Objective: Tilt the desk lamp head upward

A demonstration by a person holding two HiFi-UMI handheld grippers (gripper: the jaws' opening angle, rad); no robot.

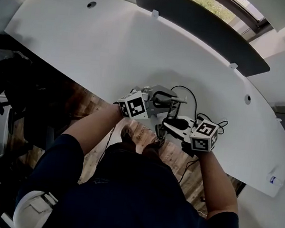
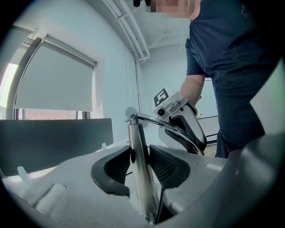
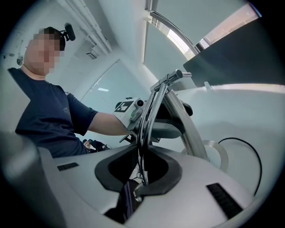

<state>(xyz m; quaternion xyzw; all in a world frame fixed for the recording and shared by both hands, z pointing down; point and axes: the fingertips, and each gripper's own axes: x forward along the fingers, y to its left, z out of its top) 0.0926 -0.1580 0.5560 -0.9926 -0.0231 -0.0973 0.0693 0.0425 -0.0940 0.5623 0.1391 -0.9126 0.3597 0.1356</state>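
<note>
A chrome desk lamp (image 1: 170,105) stands near the front edge of the white desk (image 1: 114,46), its black cable (image 1: 186,90) curling behind it. My left gripper (image 1: 157,96) is shut on the lamp's upright silver post (image 2: 139,164), which fills the gap between its dark pads (image 2: 116,167). The thin curved lamp head arm (image 2: 171,126) bends from the post's top towards the other gripper. My right gripper (image 1: 176,124) is shut on this thin chrome head arm (image 3: 149,116), which runs edge-on between its jaws. The post (image 3: 189,131) and the round base (image 3: 216,155) lie just beyond.
A dark divider panel (image 1: 193,25) runs along the desk's far side below a window. A black office chair (image 1: 12,86) stands left on the wooden floor. The person's body and arms crowd the desk's near edge. The cable (image 3: 249,147) loops on the desk to the right.
</note>
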